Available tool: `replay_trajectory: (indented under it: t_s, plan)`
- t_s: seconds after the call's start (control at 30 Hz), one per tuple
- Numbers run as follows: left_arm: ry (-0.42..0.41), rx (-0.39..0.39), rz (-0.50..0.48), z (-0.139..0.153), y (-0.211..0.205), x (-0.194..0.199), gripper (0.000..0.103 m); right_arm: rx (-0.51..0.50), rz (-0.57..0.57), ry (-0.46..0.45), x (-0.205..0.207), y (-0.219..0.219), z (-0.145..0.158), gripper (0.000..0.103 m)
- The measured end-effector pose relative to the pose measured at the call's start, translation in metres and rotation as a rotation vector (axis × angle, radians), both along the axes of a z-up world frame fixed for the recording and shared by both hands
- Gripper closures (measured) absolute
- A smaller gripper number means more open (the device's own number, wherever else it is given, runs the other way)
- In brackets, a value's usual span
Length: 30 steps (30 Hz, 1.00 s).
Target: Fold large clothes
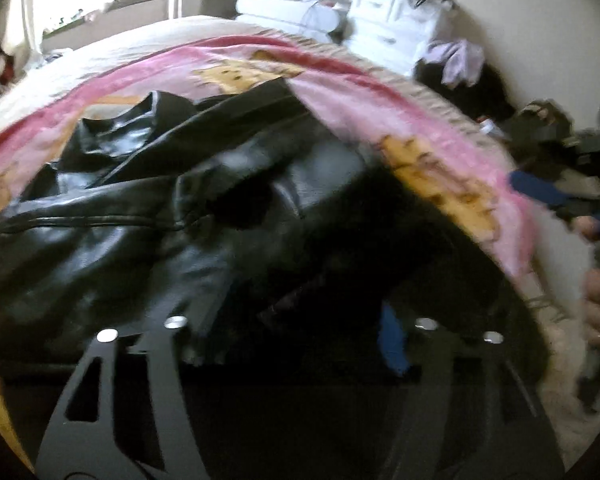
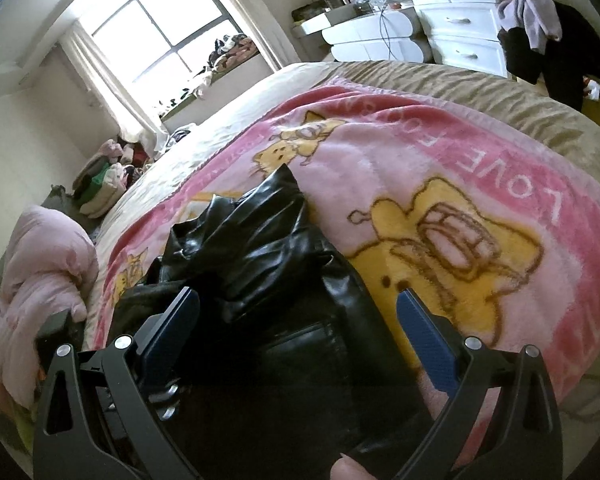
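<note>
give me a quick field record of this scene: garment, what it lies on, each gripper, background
garment: black leather jacket, crumpled, not yet folded flat
surface: pink cartoon blanket spread over a beige bed cover
right gripper: jaws wide apart over the jacket, blue pads not pressing on anything
left gripper: blurred, low over the jacket, jaws apart, nothing visibly clamped
background: white dresser, window, pink bundle beside the bed
</note>
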<state>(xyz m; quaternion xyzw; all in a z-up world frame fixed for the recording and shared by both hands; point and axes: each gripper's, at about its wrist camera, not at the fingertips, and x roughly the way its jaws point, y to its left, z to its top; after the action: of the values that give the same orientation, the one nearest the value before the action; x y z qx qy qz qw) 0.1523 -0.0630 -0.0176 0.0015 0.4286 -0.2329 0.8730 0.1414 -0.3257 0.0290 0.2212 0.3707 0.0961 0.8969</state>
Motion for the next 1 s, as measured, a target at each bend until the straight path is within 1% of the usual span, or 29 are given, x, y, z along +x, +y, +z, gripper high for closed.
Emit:
replay_trajectory:
  t_s: [0.03, 0.07, 0.1, 0.17, 0.23, 0.27, 0.3, 0.37, 0.4, 0.5, 0.53, 0.57, 0.6, 0.67, 0.73, 0.77, 0.8, 0.83, 0.87, 0.9, 1.0]
  plan:
    - [-0.005, -0.03, -0.006, 0.004, 0.003, -0.004, 0.043, -0.014, 0.002, 0.007, 0.002, 0.002, -0.002, 0.005]
    - [-0.014, -0.059, -0.009, 0.009, 0.005, -0.008, 0.031, -0.019, 0.004, 0.011, 0.003, 0.002, -0.003, 0.005]
    - [-0.031, -0.1, -0.012, 0.018, 0.013, -0.014, 0.023, -0.021, 0.006, 0.017, 0.005, 0.004, -0.004, 0.005]
    - [-0.055, -0.142, -0.004, 0.031, 0.02, -0.018, 0.023, -0.023, 0.015, 0.023, 0.009, 0.009, -0.007, 0.005]
    - [-0.085, -0.174, 0.037, 0.045, 0.037, -0.02, 0.019, -0.01, 0.047, 0.035, 0.015, 0.019, -0.013, 0.005]
    - [-0.105, -0.176, 0.078, 0.052, 0.051, -0.02, 0.015, 0.01, 0.071, 0.05, 0.018, 0.026, -0.017, 0.005]
    - [-0.117, -0.166, 0.111, 0.056, 0.057, -0.017, 0.013, 0.02, 0.087, 0.062, 0.021, 0.033, -0.021, 0.005]
    - [-0.151, -0.135, 0.186, 0.063, 0.079, -0.015, 0.013, 0.024, 0.119, 0.076, 0.026, 0.046, -0.026, 0.005]
    - [-0.171, -0.107, 0.234, 0.064, 0.094, -0.013, 0.013, 0.017, 0.13, 0.084, 0.03, 0.053, -0.03, 0.005]
    - [-0.19, -0.056, 0.355, 0.063, 0.131, -0.005, 0.013, -0.016, 0.146, 0.12, 0.041, 0.071, -0.044, 0.005]
    - [-0.186, -0.063, 0.395, 0.062, 0.147, -0.004, 0.013, -0.02, 0.146, 0.139, 0.045, 0.075, -0.049, 0.006]
    - [-0.18, -0.079, 0.426, 0.06, 0.16, -0.002, 0.013, -0.009, 0.146, 0.149, 0.048, 0.078, -0.053, 0.009]
    - [-0.175, -0.092, 0.448, 0.059, 0.168, 0.0, 0.013, 0.004, 0.147, 0.156, 0.05, 0.079, -0.056, 0.014]
    - [-0.167, -0.115, 0.493, 0.059, 0.185, 0.003, 0.013, 0.019, 0.148, 0.174, 0.054, 0.084, -0.062, 0.017]
    - [-0.171, -0.124, 0.528, 0.059, 0.198, 0.006, 0.013, 0.027, 0.171, 0.171, 0.055, 0.091, -0.065, 0.031]
    - [-0.173, -0.125, 0.541, 0.059, 0.203, 0.007, 0.013, 0.018, 0.188, 0.163, 0.055, 0.094, -0.064, 0.049]
    - [-0.174, -0.122, 0.559, 0.058, 0.207, 0.009, 0.013, -0.019, 0.194, 0.151, 0.054, 0.099, -0.063, 0.069]
    - [-0.173, -0.124, 0.57, 0.057, 0.211, 0.009, 0.013, -0.055, 0.205, 0.122, 0.052, 0.104, -0.058, 0.074]
    - [-0.172, -0.128, 0.576, 0.055, 0.214, 0.01, 0.013, -0.067, 0.22, 0.089, 0.051, 0.107, -0.053, 0.086]
    - [-0.171, -0.134, 0.584, 0.053, 0.218, 0.011, 0.013, -0.081, 0.236, 0.049, 0.049, 0.11, -0.044, 0.095]
    - [-0.163, -0.128, 0.594, 0.049, 0.221, 0.015, 0.013, -0.152, 0.26, -0.039, 0.049, 0.12, -0.02, 0.095]
